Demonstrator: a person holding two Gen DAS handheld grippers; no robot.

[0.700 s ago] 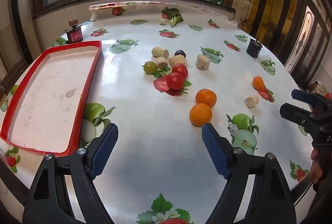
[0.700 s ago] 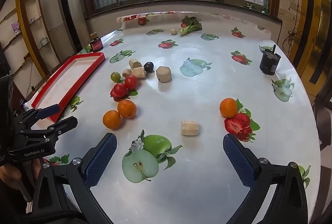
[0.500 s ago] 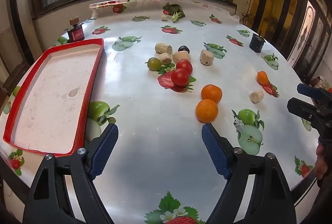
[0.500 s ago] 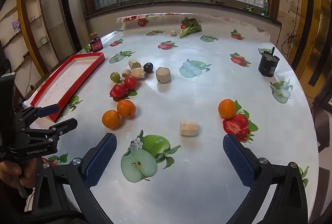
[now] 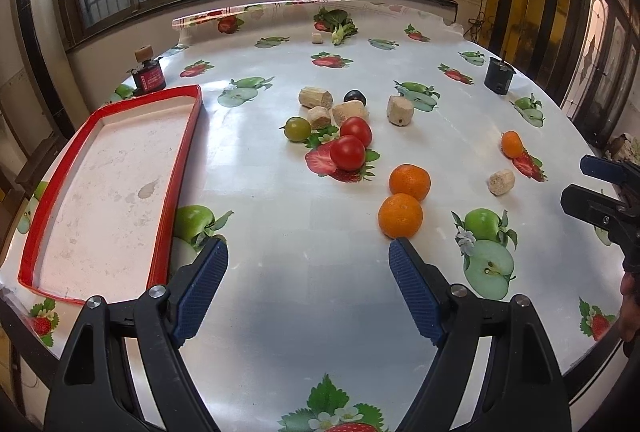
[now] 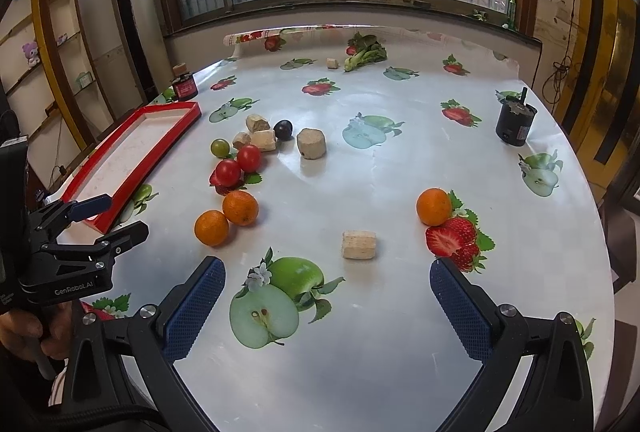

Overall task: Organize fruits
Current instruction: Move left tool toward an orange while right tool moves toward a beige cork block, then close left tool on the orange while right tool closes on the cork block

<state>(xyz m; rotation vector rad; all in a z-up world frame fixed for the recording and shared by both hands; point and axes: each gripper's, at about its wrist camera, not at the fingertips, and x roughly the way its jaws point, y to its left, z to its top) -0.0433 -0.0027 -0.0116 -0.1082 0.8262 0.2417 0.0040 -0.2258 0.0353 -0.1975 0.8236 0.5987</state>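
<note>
Two oranges (image 5: pixel 401 214) (image 5: pixel 410 181) lie mid-table, a third orange (image 5: pixel 512 144) farther right. Two red tomatoes (image 5: pixel 348 152), a green tomato (image 5: pixel 297 129) and a dark plum (image 5: pixel 355 96) lie beyond them among beige cork-like chunks (image 5: pixel 316 97). An empty red tray (image 5: pixel 176 167) sits at the left. My left gripper (image 5: pixel 308 274) is open and empty, its right pad just short of the nearest orange. My right gripper (image 6: pixel 326 296) is open and empty above the printed apple, with the lone orange (image 6: pixel 433 206) and a beige chunk (image 6: pixel 359 244) ahead.
A red-labelled jar (image 5: pixel 149 77) stands behind the tray. A black cup (image 5: pixel 499 75) stands at the right. Leafy greens (image 5: pixel 340 25) lie at the far edge. The tablecloth carries printed fruit pictures. The other gripper shows at each view's side (image 6: pixel 80 232).
The left gripper has moved forward and right, so the nearest orange now lies right at its right pad. The right gripper has barely shifted. Nothing was grasped.
</note>
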